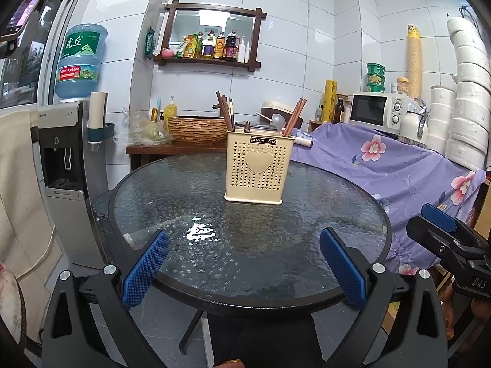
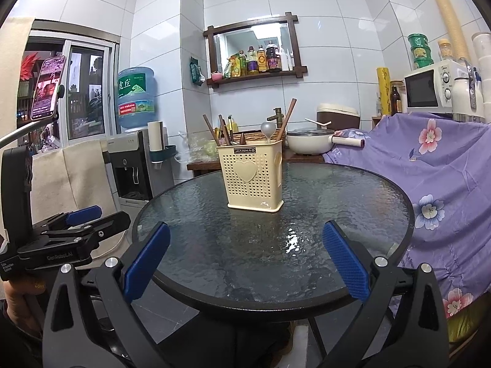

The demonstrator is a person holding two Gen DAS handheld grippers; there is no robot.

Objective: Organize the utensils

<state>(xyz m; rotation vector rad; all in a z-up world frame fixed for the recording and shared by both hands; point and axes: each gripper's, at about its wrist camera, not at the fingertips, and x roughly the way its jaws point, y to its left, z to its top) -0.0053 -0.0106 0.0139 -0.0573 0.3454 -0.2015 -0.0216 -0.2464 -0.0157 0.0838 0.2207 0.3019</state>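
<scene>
A cream perforated utensil holder [image 1: 256, 171] [image 2: 251, 179] with a heart on its front stands upright on the round glass table [image 1: 214, 245] [image 2: 353, 202]. Brown chopsticks [image 1: 296, 116] [image 2: 288, 116] and a pale spoon [image 1: 277, 121] [image 2: 267, 129] stick out of its top. My left gripper [image 1: 244, 260] hovers open over the table's near edge, nothing between its blue pads. My right gripper [image 2: 245, 257] is likewise open and empty, near the front edge. Each gripper shows at the side of the other's view: the right gripper [image 1: 438, 224], the left gripper [image 2: 83, 217].
A water dispenser [image 1: 66, 165] [image 2: 135, 165] stands left of the table. A purple floral cloth [image 1: 383, 168] [image 2: 435, 184] covers furniture on the right, with a microwave [image 1: 377, 112] [image 2: 432, 89] behind. A low wooden bench behind holds a woven basket [image 1: 196, 128] and a white pot [image 2: 310, 141].
</scene>
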